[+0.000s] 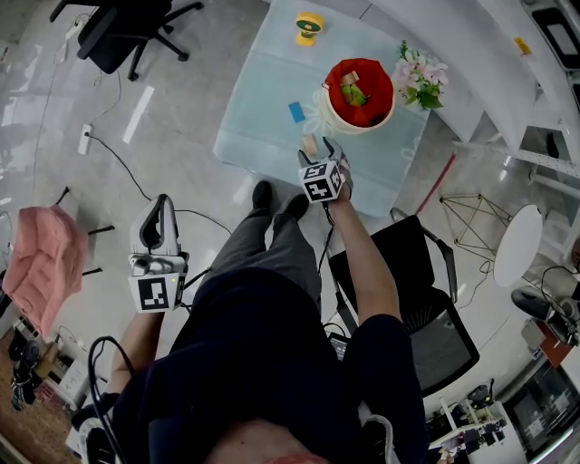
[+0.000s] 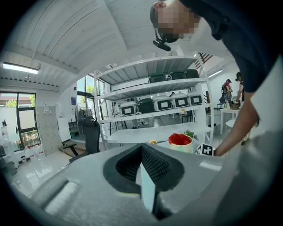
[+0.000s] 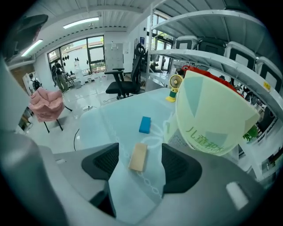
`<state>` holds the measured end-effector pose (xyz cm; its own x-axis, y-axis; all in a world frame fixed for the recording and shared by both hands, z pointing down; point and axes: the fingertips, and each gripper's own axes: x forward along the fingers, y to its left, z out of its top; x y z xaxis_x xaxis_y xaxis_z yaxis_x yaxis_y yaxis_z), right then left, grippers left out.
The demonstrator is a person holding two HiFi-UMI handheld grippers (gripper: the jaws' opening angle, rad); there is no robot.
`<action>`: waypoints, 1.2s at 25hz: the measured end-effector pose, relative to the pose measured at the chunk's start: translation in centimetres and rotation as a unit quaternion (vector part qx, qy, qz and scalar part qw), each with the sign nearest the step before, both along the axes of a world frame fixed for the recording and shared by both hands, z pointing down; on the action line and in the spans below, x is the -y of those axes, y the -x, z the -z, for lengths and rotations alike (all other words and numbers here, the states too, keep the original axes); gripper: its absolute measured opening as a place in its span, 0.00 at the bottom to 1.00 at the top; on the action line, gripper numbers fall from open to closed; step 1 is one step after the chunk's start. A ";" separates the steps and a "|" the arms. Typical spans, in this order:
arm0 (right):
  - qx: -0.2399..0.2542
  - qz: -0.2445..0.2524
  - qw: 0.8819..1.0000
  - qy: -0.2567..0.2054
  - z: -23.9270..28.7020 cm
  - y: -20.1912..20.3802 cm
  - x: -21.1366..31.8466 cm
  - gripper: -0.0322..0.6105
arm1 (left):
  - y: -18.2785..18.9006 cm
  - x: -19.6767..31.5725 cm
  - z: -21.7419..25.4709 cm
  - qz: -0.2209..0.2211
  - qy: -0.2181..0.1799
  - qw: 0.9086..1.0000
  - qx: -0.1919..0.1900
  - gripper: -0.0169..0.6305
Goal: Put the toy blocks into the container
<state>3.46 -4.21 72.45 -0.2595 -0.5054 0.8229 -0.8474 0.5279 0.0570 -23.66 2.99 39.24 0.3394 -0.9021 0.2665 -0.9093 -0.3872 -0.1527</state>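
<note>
On the glass table [image 1: 254,109], a tan block [image 1: 310,145] lies near the front edge. My right gripper [image 1: 319,156] hangs just over it, tilted down. In the right gripper view the tan block [image 3: 138,156] lies between the open jaws of my right gripper [image 3: 139,150], and neither pad touches it. A blue block [image 1: 296,111] lies a little beyond it on the glass, also seen as the blue block [image 3: 145,124]. To the right stands the cream container [image 1: 360,95] with a red lining and blocks inside. My left gripper [image 1: 156,237] is held off to the left over the floor, with its pads [image 2: 154,165] meeting and nothing held.
A yellow toy fan [image 1: 309,27] and a bunch of flowers [image 1: 419,74] stand on the table near the container. A black chair [image 1: 426,290] is at my right side. A pink cloth [image 1: 41,263], an office chair [image 1: 127,32] and cables are on the floor to the left.
</note>
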 end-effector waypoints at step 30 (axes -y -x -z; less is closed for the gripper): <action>-0.002 -0.029 0.995 0.098 -6.0 0.3 0.2 0.31 | 0.6 1.9 -1.0 0.020 0.025 0.999 -0.005 0.03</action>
